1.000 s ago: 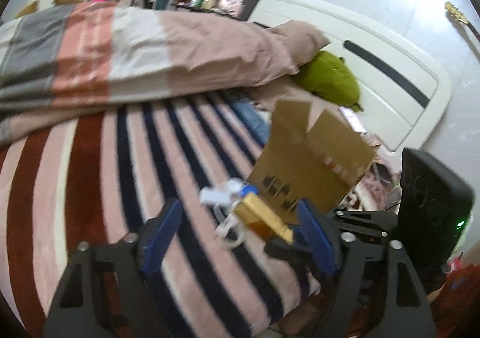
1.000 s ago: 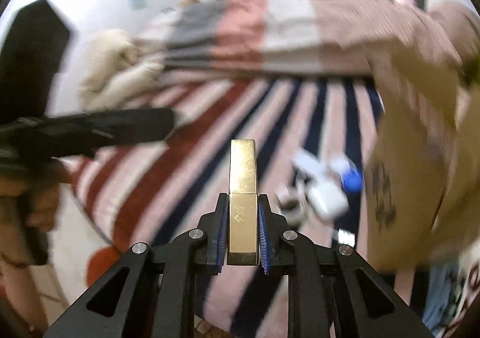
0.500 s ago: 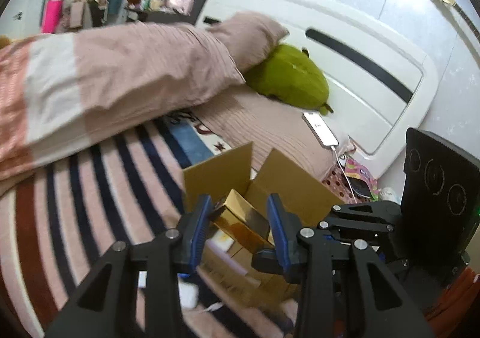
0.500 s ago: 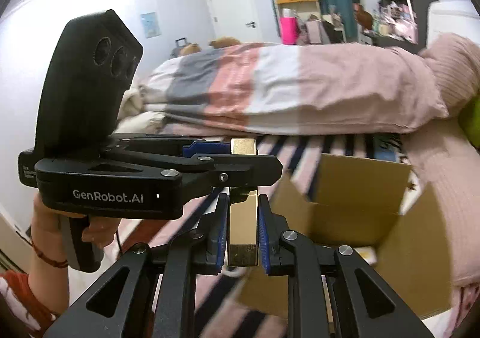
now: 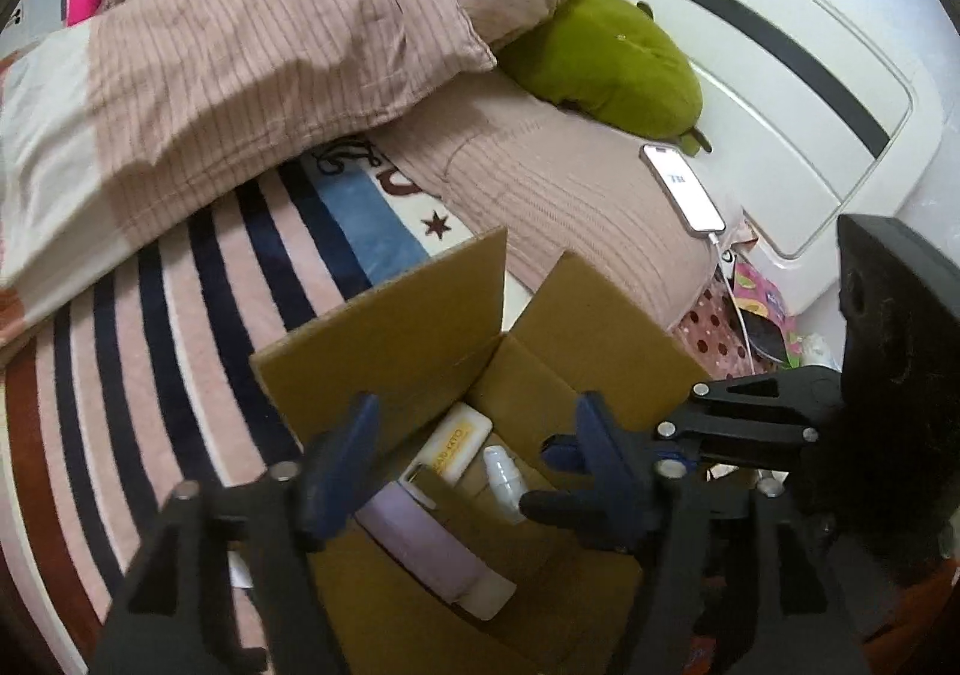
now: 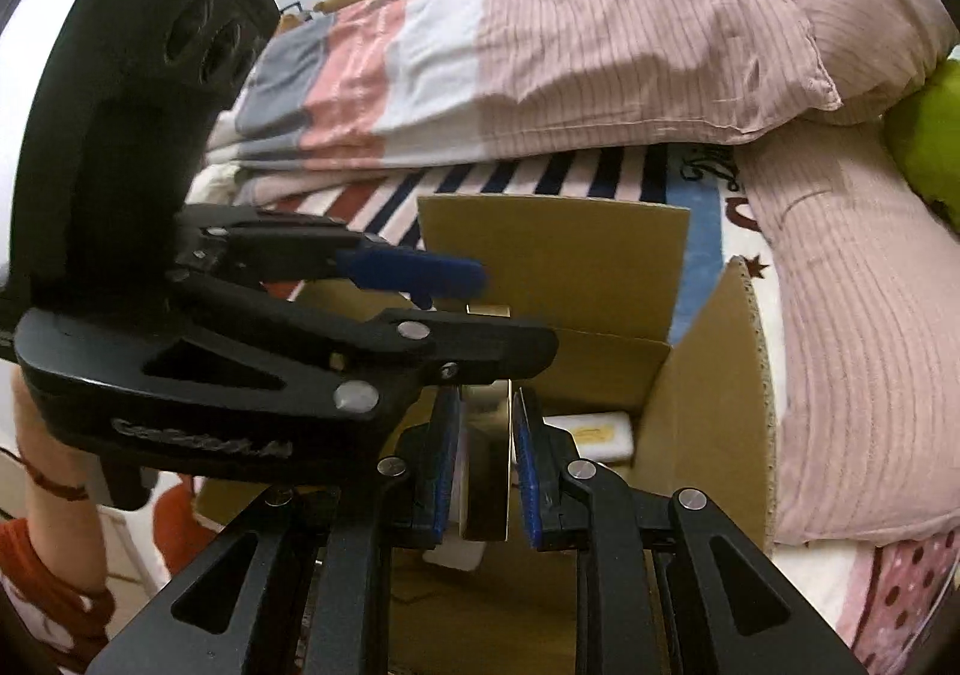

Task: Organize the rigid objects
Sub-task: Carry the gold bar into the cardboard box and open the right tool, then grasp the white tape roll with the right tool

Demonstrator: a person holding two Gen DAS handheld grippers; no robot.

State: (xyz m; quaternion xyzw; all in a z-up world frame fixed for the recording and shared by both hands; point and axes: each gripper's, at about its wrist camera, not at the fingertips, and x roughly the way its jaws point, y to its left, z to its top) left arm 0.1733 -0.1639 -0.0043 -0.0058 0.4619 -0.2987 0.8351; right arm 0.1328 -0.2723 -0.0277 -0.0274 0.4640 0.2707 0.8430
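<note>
An open cardboard box [image 5: 414,351] sits on the striped bed; it also shows in the right wrist view [image 6: 708,375]. Inside lie a white tube with yellow print [image 5: 459,447], a small white bottle [image 5: 504,477] and a lilac tube [image 5: 432,549]. My left gripper [image 5: 474,459] is open and empty above the box opening. My right gripper [image 6: 486,417] holds a gold rectangular box [image 6: 489,471] over the cardboard box, its blue pads slightly apart from the gold box's sides. The left gripper [image 6: 420,273] crosses in front in the right wrist view.
A striped pink duvet [image 5: 240,51] lies behind the box, with a green plush [image 5: 612,63] by the white headboard [image 5: 780,75]. A phone [image 5: 681,189] on a charging cable lies on the pink pillow [image 5: 570,207]. Polka-dot bedding [image 6: 900,597] hangs at the bed edge.
The left gripper has opened wide and no longer straddles the gold box. Both grippers have moved closer over the box opening. The right pads have loosened around the gold box.
</note>
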